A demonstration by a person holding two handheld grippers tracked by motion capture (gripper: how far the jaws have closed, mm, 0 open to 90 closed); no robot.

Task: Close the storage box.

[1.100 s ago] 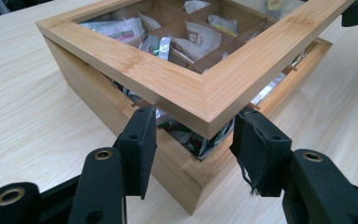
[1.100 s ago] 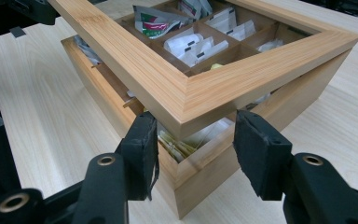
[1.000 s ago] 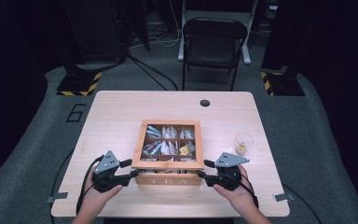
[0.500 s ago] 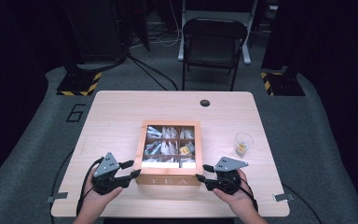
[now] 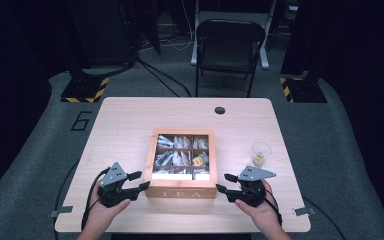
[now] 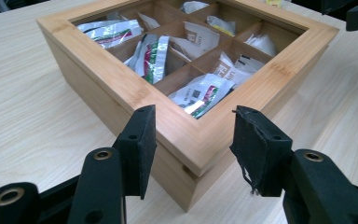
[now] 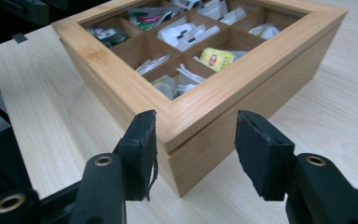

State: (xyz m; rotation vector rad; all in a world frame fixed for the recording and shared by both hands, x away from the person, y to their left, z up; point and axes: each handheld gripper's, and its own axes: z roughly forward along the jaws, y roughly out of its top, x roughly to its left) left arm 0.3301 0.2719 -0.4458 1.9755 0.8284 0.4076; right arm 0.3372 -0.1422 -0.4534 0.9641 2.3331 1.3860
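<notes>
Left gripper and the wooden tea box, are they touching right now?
Apart. The left gripper view shows the left gripper straddling the tea box corner, with table visible between each pad and the wood.

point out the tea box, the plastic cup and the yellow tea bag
tea box [image 5: 182,192], high view, on its front wall with the lettering
plastic cup [image 5: 260,154], high view, on its clear side wall
yellow tea bag [image 7: 214,58], right gripper view, on the middle of the yellow packet

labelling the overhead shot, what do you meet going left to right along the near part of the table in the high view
left tongs → tea box → right tongs → cup
</notes>
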